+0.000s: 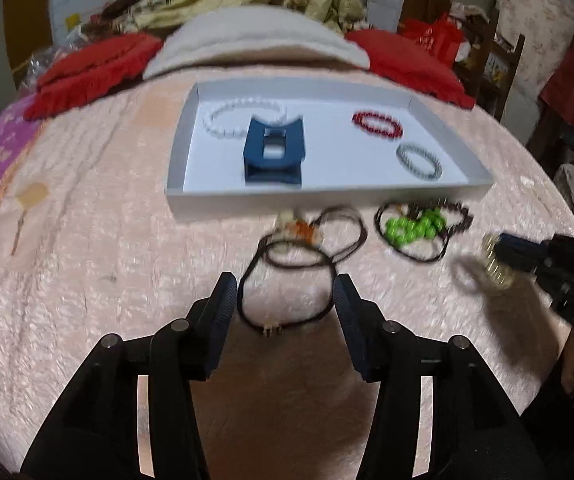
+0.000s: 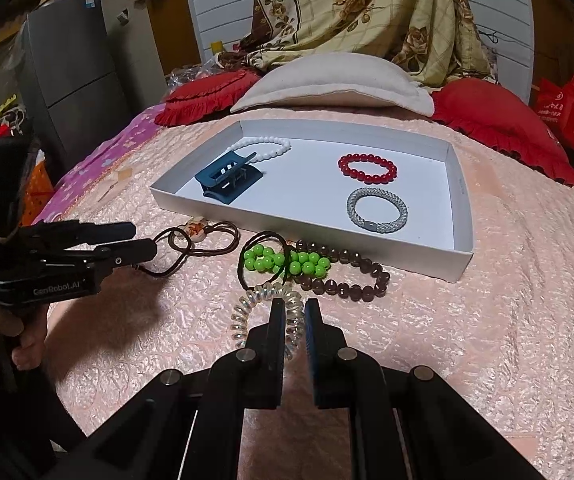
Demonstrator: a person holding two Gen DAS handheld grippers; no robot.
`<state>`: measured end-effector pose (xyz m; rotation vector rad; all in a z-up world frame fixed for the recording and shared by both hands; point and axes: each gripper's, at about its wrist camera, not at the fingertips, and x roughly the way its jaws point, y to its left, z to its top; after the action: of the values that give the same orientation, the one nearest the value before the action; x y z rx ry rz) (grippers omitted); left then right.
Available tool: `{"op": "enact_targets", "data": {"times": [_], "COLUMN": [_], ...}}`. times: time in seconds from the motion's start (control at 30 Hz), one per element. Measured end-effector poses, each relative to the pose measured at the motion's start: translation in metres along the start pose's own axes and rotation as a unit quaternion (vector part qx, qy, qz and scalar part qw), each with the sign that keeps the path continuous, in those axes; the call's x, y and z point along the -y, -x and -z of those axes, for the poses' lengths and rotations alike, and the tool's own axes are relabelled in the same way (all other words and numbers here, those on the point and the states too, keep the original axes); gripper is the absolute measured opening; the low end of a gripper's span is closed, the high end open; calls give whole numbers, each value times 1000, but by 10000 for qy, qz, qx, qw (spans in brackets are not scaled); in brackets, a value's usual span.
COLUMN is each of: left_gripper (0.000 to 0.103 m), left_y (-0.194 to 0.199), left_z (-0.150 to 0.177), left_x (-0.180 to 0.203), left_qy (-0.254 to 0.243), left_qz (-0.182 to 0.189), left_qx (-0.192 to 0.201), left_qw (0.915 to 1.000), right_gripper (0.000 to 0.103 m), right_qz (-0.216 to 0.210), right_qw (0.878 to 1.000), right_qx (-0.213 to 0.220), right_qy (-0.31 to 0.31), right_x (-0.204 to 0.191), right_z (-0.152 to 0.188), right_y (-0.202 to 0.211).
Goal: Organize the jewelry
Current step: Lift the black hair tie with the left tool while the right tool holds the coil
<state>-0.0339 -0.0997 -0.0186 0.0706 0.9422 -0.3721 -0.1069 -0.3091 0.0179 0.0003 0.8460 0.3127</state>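
A: Where does the right gripper (image 2: 295,312) stand?

B: Its 2 jaws are nearly closed on the clear spiral hair tie (image 2: 265,312), pinching the coil's right arc between them; whether the coil is lifted off the bedspread (image 2: 507,320) I cannot tell, since the left wrist view is blurred there.

A: And the goal?

B: The white tray (image 2: 461,258) lies straight ahead and slightly right of that gripper, its long axis running across the view; between them sit the green bead bracelet (image 2: 283,262) and the brown bead bracelet (image 2: 343,276), touching each other, just beside the tray's near wall.

A: What is in the tray?

B: 4 pieces, well apart: a white bead bracelet (image 2: 263,146), a blue claw clip (image 2: 229,178), a glossy red bead bracelet (image 2: 367,168) and a woven silver bangle (image 2: 377,210).

A: The left gripper (image 1: 283,296)?

B: Wide open, holding nothing; it hovers over the dark cord necklace (image 1: 287,276), whose loop lies between the fingers, pendant toward the tray; the left is nearer that cord.
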Motion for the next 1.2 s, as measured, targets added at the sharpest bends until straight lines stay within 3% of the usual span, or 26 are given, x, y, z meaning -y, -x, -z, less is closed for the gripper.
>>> {"op": "enact_targets", "data": {"times": [0.07,0.17,0.33,0.43,0.77,1.2], "left_gripper": [50,48,11,2,2,2], "left_y": [-10,-13,-12,-9,31,45], "left_z": [5,9,12,12,0,-5], "left_x": [1,2,7,9,12,0], "left_qy": [-121,-258,-412,-439,-261,-33], "left_qz": [-59,-295,-233,-132,229,314], "left_qx": [-232,-163,-123,-117,405,596], "left_qw": [9996,9991,9988,9989,9986,9977], "right_gripper": [9,9,9,9,9,9], "right_qz": [14,13,1,23,41,50], "right_qw": [10000,10000,10000,10000,9999,9999], "right_qx": [6,-8,24,24,91,113], "right_qy": [-27,-32,-4,-31,-86,-92], "right_x": [2,1,-1,1,3,1], "right_z": [0,0,-1,-1,-3,-5], "right_y": [1,0,2,2,4,4]}}
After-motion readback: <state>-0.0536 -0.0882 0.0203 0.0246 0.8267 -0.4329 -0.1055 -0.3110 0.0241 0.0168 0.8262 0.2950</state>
